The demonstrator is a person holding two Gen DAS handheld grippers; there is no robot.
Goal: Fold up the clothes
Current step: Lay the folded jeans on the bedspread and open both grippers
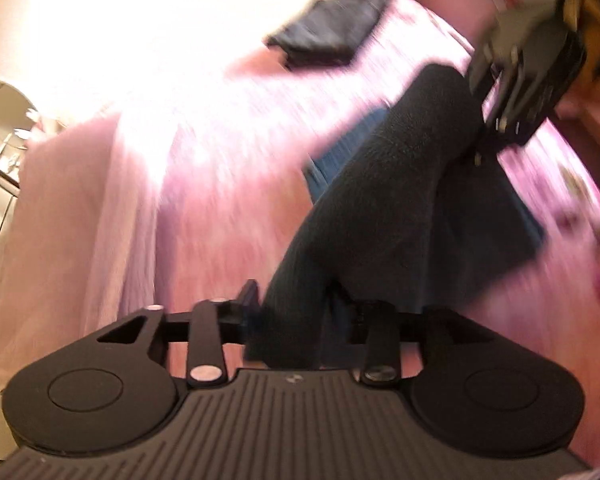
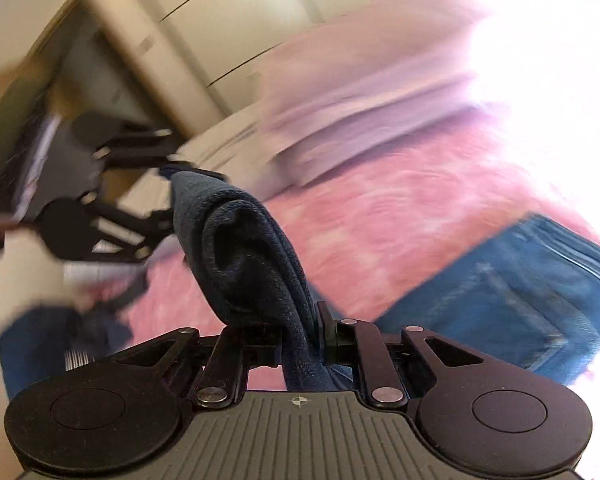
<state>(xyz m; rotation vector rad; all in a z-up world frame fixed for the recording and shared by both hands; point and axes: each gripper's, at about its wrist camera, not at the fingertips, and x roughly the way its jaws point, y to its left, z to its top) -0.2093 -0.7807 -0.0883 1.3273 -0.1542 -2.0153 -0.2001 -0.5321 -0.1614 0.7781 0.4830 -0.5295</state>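
Note:
A dark navy fleecy garment [image 1: 400, 200] hangs stretched between my two grippers above a pink bed [image 1: 220, 160]. In the left wrist view my left gripper [image 1: 304, 312] has one end of it bunched between its fingers, and the cloth hides the right finger. My right gripper [image 1: 484, 148] holds the other end at the upper right. In the right wrist view my right gripper [image 2: 300, 332] is shut on a thick fold of the garment [image 2: 244, 248]. The cloth runs up to my left gripper [image 2: 170, 190] at the left. Both views are blurred.
Folded blue jeans [image 2: 520, 300] lie on the pink bedspread [image 2: 380, 220] under the garment. A folded dark item [image 1: 328, 36] lies further up the bed. A lilac blanket [image 2: 360, 100] is heaped near white cupboard doors [image 2: 220, 20]. A small table [image 1: 4, 120] stands beside the bed.

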